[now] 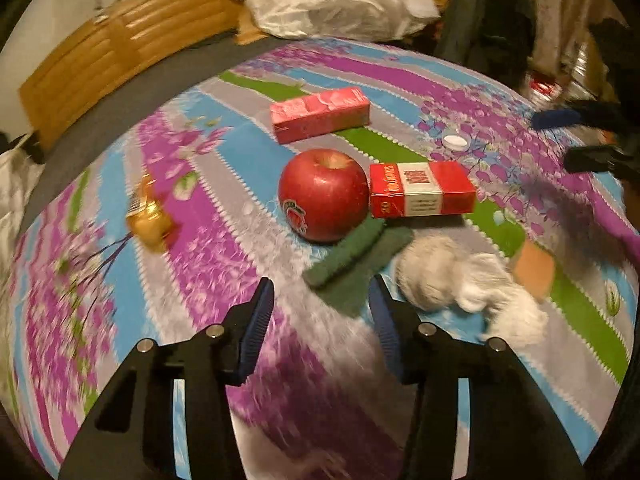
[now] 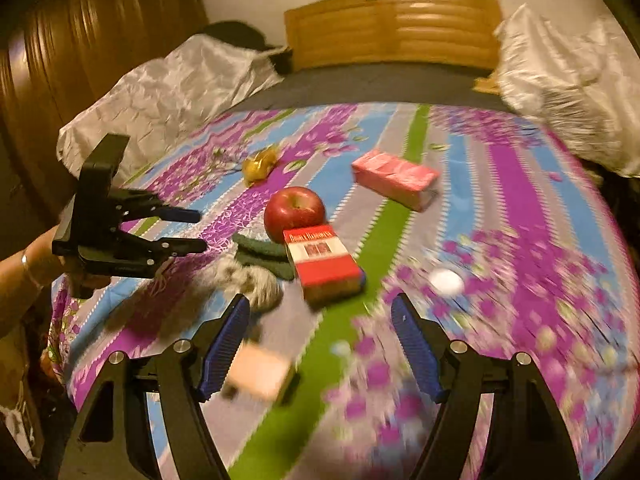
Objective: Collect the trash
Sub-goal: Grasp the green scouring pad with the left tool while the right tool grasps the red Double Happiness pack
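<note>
Left wrist view. The left hand-held gripper point(image 1: 322, 292) hangs partly open above a striped floral sheet point(image 1: 208, 208) on a bed; nothing lies between its blue pads point(image 1: 258, 328). Ahead, mid-sheet, an apple point(image 1: 323, 195) touches a red cigarette pack point(image 1: 422, 189) on its right. A pink carton point(image 1: 319, 114) lies beyond the apple, apart from it. A green cloth point(image 1: 354, 258) lies in front of the apple, reaching under its near side. A crumpled tissue point(image 1: 468, 284) sits just right of the cloth, near the right finger. An orange piece point(image 1: 534, 272) lies just beyond the tissue to the right, too blurred to identify. A white cap point(image 1: 455, 142) lies behind the pack; a gold wrapper point(image 1: 151, 220) lies well to the left. The right hand-held gripper point(image 1: 568, 138) enters at the right edge, fingers apart.

Right wrist view. The right hand-held gripper point(image 2: 320, 314) stands wide open and empty over the sheet point(image 2: 520, 184). Between and beyond its fingers lie the pack point(image 2: 324, 266), the apple point(image 2: 294, 210) touching the pack's far end, the cloth point(image 2: 260, 252) and the tissue point(image 2: 252, 280). A pale blurred piece point(image 2: 260, 372) lies just beside the left pad point(image 2: 224, 348). The cap point(image 2: 446, 281) lies to the right, the carton point(image 2: 394, 184) farther back, the wrapper point(image 2: 260, 166) behind the apple. The left hand-held gripper point(image 2: 202, 230), held in a hand point(image 2: 36, 268), hovers at left, partly open and empty. A wooden headboard point(image 2: 394, 28) stands behind.
</note>
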